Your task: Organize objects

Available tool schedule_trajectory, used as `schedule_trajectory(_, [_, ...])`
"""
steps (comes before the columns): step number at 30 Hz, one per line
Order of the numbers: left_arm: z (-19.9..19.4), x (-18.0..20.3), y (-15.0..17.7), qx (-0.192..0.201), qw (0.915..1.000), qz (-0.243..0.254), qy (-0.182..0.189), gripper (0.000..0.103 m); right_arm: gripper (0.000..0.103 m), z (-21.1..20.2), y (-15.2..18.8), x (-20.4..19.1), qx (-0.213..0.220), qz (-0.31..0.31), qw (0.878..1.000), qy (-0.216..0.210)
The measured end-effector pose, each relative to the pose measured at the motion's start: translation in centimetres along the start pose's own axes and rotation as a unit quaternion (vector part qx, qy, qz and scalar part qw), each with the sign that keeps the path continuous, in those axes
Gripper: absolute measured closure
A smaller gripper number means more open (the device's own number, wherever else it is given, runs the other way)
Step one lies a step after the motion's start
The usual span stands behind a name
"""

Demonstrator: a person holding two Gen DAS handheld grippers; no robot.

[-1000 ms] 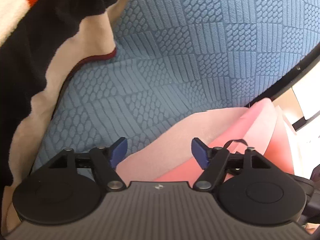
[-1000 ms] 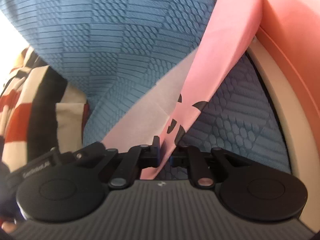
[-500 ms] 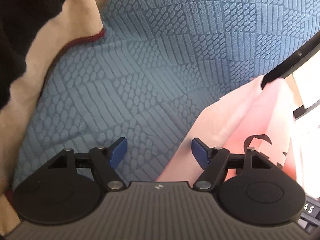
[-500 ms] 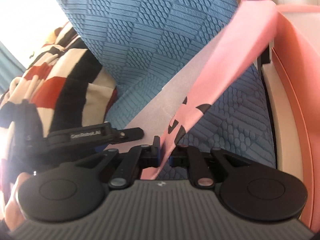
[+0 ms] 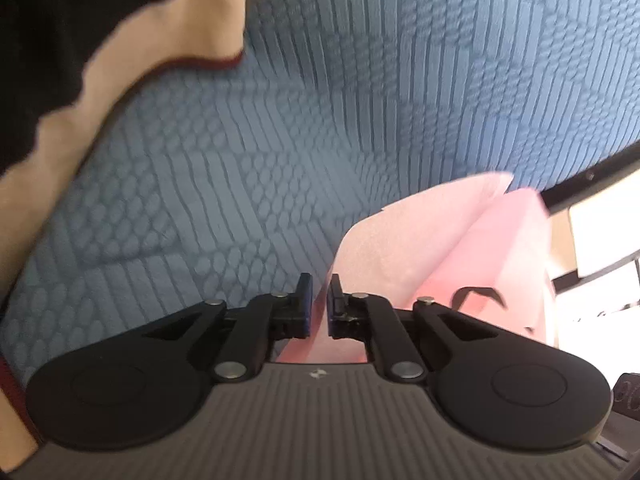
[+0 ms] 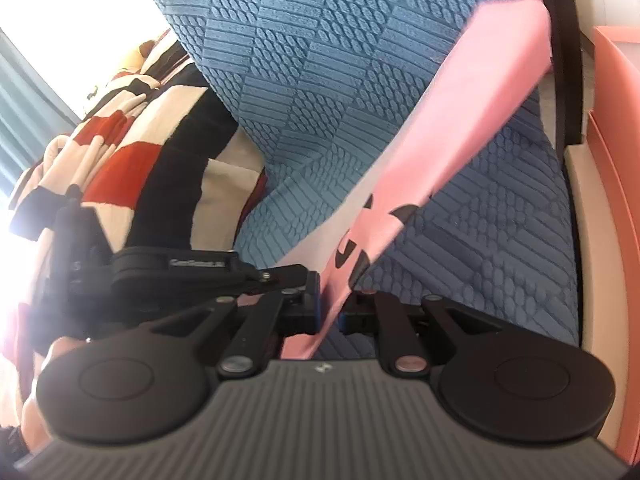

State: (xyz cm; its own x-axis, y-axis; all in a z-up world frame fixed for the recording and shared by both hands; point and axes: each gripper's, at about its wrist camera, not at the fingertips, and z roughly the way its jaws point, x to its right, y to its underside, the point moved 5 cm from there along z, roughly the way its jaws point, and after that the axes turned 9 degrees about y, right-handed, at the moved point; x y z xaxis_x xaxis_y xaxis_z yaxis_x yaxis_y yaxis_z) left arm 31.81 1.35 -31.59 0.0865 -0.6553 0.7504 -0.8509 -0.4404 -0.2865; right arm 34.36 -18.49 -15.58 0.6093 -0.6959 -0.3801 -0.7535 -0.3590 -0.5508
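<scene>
Pink cloth (image 6: 460, 120) is hanging above the blue textured bedspread (image 5: 320, 120), clenched in the right gripper (image 6: 329, 316) while the left gripper (image 5: 318, 312) jaws are closing on its edge. Next, probably spreading both corners apart for folding.

Count by kind, both wrist views.

Grippers: two. Left gripper (image 5: 318, 306), one; right gripper (image 6: 329, 310), one. Each has two fingers, so four fingers in all.

Pink cloth with black print (image 6: 460, 120): one piece, seen in both views (image 5: 404, 240).

Blue textured cover (image 5: 360, 100): one, also in the right view (image 6: 320, 60).

Striped blanket, red, black and cream (image 6: 132, 140): one; its black and cream edge shows in the left view (image 5: 80, 40).

Salmon-coloured box or panel (image 6: 616, 160) at the right edge: one.

Hand (image 6: 56, 356): one, partly visible behind the left gripper's body in the right view.

Curtain (image 6: 24, 100): one, at the far left.
</scene>
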Motion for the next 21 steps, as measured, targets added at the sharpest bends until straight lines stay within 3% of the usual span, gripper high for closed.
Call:
schedule_trajectory(12, [-6.2,0.0,0.9,0.068,0.9976,-0.011,0.012,0.100,0.087,1.1,-0.8,-2.8,0.009,-0.054,0.999,0.007])
schedule_trajectory(15, [-5.9,0.2,1.4,0.060,0.9981,-0.010,0.008,0.100,0.083,1.7,-0.5,-2.8,-0.003,-0.059,0.998,0.024])
schedule_trajectory(21, [-3.5,0.4,3.0,0.024,0.9996,-0.013,0.002,0.102,0.075,2.7,-0.2,-0.6,-0.012,-0.049,0.994,0.100])
